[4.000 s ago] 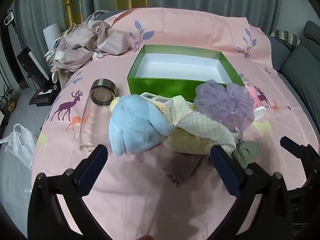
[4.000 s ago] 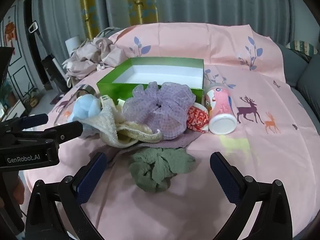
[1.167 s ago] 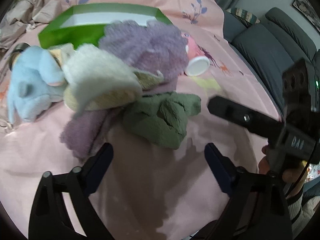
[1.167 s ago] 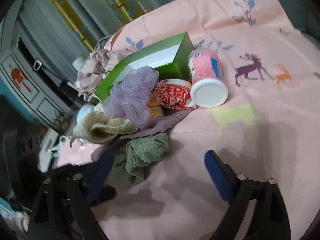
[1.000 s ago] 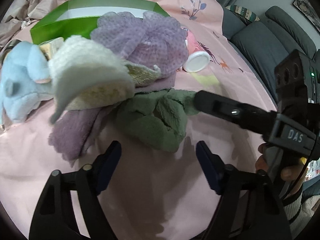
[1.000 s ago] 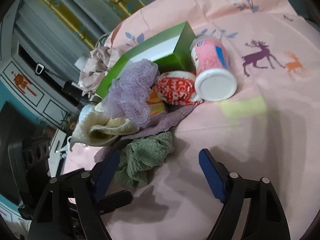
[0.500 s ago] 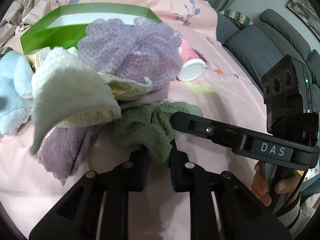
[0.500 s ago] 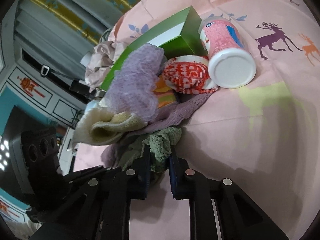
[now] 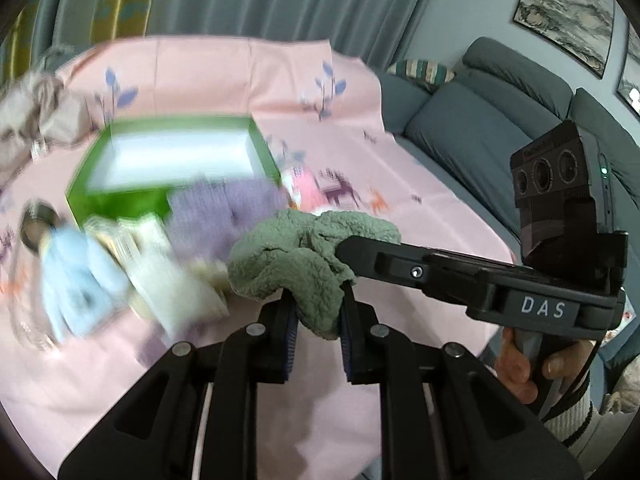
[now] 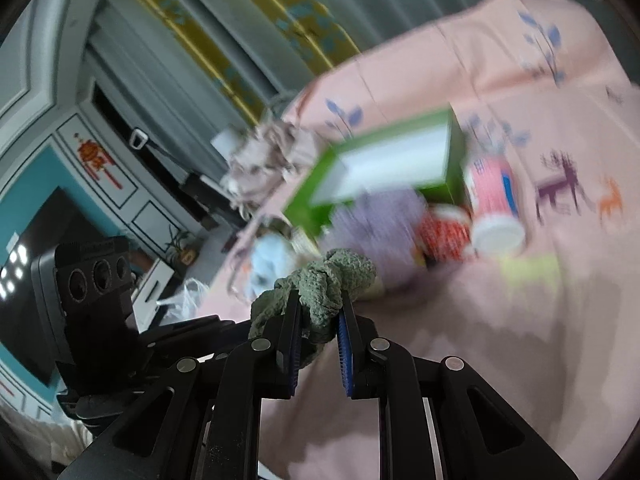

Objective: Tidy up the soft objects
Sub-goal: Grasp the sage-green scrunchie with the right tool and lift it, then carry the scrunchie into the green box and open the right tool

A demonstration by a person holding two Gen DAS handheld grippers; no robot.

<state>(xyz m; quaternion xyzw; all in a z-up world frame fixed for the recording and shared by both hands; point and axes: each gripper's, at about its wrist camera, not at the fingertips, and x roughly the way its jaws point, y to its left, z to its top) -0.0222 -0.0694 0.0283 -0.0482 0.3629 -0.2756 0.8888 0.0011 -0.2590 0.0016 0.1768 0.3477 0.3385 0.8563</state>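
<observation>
Both grippers pinch the same green fleecy cloth (image 9: 304,256), which hangs bunched above the pink tablecloth. My left gripper (image 9: 318,308) is shut on its lower fold. The right gripper (image 10: 318,312) is shut on the green cloth (image 10: 328,280) from the other side and reaches in from the right in the left wrist view. Behind stands the open green box (image 9: 172,164) with a white inside. In front of the box lie a purple mesh puff (image 9: 228,208), a cream towel (image 9: 172,280) and a light blue plush toy (image 9: 76,280), all blurred.
A pink bottle (image 10: 492,196) and a red-patterned round thing (image 10: 444,232) lie right of the box. A glass jar (image 9: 36,224) lies at the left. Crumpled beige fabric (image 10: 268,160) sits behind the box. A grey sofa (image 9: 480,120) stands right of the table. A hand (image 9: 532,364) holds the right gripper.
Both grippers closed on the green cloth and lifted it off the tablecloth. The pile and the box now sit lower and farther off in both views.
</observation>
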